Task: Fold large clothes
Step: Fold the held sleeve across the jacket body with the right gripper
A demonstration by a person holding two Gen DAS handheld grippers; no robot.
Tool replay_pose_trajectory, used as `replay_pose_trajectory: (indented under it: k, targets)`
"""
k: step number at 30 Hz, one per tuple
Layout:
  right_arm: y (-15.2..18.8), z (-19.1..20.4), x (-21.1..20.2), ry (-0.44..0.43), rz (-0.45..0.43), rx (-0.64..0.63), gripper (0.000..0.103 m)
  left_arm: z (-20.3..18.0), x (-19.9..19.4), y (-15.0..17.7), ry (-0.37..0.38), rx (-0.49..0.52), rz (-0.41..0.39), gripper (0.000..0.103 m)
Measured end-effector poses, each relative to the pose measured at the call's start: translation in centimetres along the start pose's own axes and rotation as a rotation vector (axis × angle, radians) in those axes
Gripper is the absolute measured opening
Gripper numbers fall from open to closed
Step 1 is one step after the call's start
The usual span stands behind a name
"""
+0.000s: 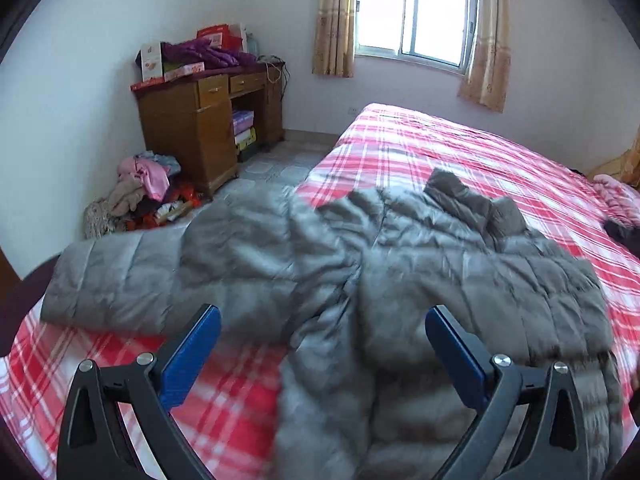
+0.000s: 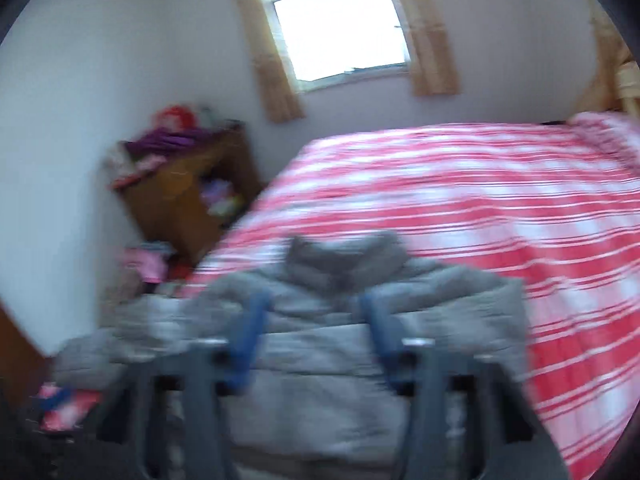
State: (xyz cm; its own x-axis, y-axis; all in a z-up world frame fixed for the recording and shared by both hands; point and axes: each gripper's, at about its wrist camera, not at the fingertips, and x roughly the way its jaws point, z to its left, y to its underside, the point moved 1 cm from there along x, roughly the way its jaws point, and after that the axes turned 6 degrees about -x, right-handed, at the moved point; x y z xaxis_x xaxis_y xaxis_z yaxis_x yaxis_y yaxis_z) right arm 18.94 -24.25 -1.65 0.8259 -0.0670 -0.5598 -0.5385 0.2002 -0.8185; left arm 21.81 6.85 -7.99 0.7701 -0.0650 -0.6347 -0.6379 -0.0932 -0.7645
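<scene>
Fingers (image 1: 192,356) of both grippers apart, empty; grey jacket (image 1: 360,264) spread on bed beneath them.

A quilted grey jacket (image 1: 400,280) of slightly shiny cloth lies on matt checked bedspread (image 1: 460,152); wooden desk (image 1: 192,128).

Right wrist view: wholly motion-blurred; right gripper (image 2: 314,332) pads smeared.
Grey jacket (image 1: 360,280): near hem cut off by the frame's bottom edge.
Bed (image 1: 500,168): right side cropped.
Floor pile (image 1: 140,192): items indistinct.
</scene>
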Motion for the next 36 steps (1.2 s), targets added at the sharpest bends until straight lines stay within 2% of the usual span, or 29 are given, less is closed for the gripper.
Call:
replay_pose_trajectory:
  k: [2, 5, 8, 10, 13, 19, 21, 22, 23, 25, 27, 29, 31, 32, 34, 36]
  targets:
    - [0.6, -4.6, 1.0, 0.116, 0.05, 0.018, 0.029, -1.6, 2.1, -0.6, -0.049, 0.017, -0.012, 0.102]
    - [2.9, -9.2, 3.8, 0.221, 0.135, 0.093, 0.029, -3.5, 6.1, -0.2, -0.133, 0.053, 0.011, 0.102]
    - [6.0, -12.2, 6.7, 0.22, 0.227, 0.18, 0.029, -4.0, 9.0, 1.3, -0.2, 0.086, 0.06, 0.102]
    - [8.0, -12.6, 8.2, 0.214, 0.26, 0.186, 0.028, -3.6, 10.2, 2.4, -0.198, 0.082, 0.091, 0.102]
    - [8.8, -13.3, 8.0, 0.189, 0.23, 0.191, 0.029, -3.2, 11.3, 2.8, -0.195, 0.058, 0.138, 0.102]
    - [8.0, -12.5, 7.3, 0.224, 0.253, 0.159, 0.029, -3.4, 11.4, 2.9, -0.21, 0.074, 0.13, 0.102]
    - [7.4, -12.4, 6.2, 0.22, 0.192, 0.174, 0.03, -3.5, 11.4, 2.9, -0.208, 0.072, 0.129, 0.102]
    - [7.2, -12.0, 5.1, 0.216, 0.157, 0.17, 0.038, -3.4, 11.4, 2.9, -0.204, 0.069, 0.129, 0.102]
    - [7.2, -11.4, 4.6, 0.22, 0.149, 0.15, 0.057, -3.4, 11.3, 2.9, -0.198, 0.063, 0.129, 0.102]
    - [8.4, -10.1, 5.8, 0.243, 0.218, 0.072, 0.082, -2.8, 10.6, 2.8, -0.153, 0.025, 0.133, 0.102]
    - [10.1, -9.6, 7.9, 0.248, 0.309, 0.026, 0.086, -1.8, 9.4, 2.6, -0.1, -0.011, 0.151, 0.102]
    - [9.8, -9.7, 8.3, 0.26, 0.317, 0.025, 0.091, 0.1, 6.7, 2.1, -0.052, -0.07, 0.133, 0.102]
    - [9.9, -9.9, 8.6, 0.261, 0.322, 0.034, 0.091, 2.7, 3.9, 1.5, -0.008, -0.141, 0.089, 0.102]
    - [9.9, -10.0, 8.5, 0.257, 0.314, 0.038, 0.091, 5.2, 1.9, 0.9, 0.006, -0.196, 0.047, 0.102]
    - [9.9, -10.3, 8.3, 0.244, 0.296, 0.054, 0.091, 9.8, -0.6, -0.2, -0.032, -0.291, -0.019, 0.102]
    - [9.9, -10.4, 7.9, 0.24, 0.276, 0.063, 0.091, 14.8, -1.9, -1.0, -0.121, -0.393, -0.065, 0.102]
